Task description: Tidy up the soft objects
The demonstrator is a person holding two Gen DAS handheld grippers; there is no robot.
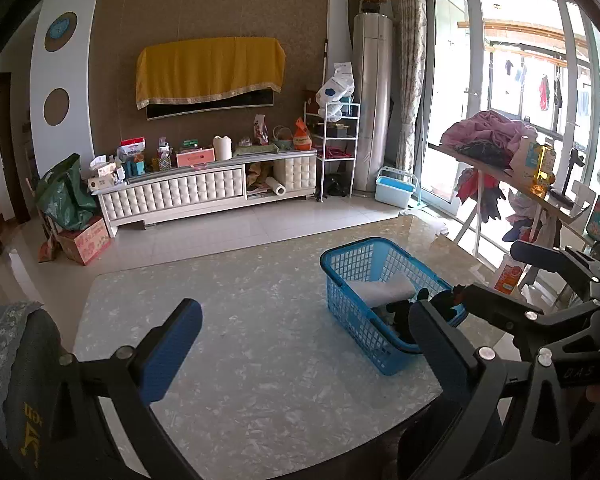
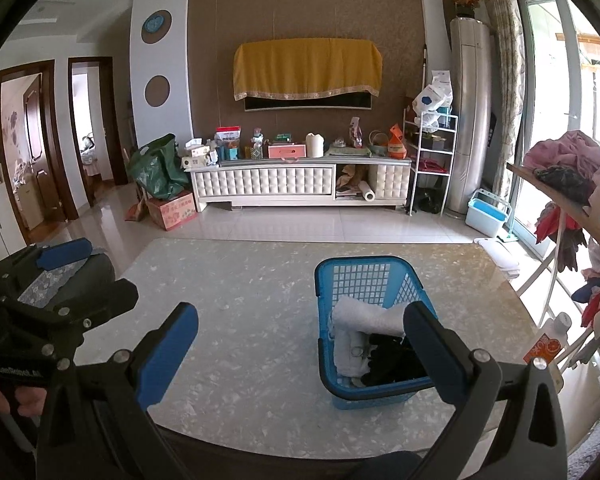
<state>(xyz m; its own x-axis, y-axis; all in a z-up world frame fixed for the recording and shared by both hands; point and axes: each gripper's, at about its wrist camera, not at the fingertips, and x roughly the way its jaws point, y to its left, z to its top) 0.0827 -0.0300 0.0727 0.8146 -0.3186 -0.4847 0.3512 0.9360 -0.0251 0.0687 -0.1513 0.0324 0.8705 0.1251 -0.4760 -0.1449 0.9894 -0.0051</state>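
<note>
A blue plastic basket (image 1: 352, 248) (image 2: 356, 262) stands on the marble table (image 1: 240, 300) (image 2: 240, 280), right of centre. Inside it lie a folded white towel (image 1: 384, 290) (image 2: 364, 316) and a dark cloth (image 1: 400, 312) (image 2: 392, 360). My left gripper (image 1: 300, 348) is open and empty over the bare table, left of the basket. My right gripper (image 2: 300, 352) is also open and empty, its right finger (image 2: 432, 348) in front of the basket's near corner. Each gripper shows in the other's view, the right gripper (image 1: 496, 276) beside the basket and the left gripper (image 2: 96, 276) at the table's left edge.
A grey floral fabric (image 1: 16, 340) (image 2: 60, 276) sits at the table's left edge. To the right, a wooden board (image 1: 496, 168) carries pink clothes (image 1: 488, 128) (image 2: 560, 152) and bottles. A white TV cabinet (image 1: 204, 192) lines the far wall across tiled floor.
</note>
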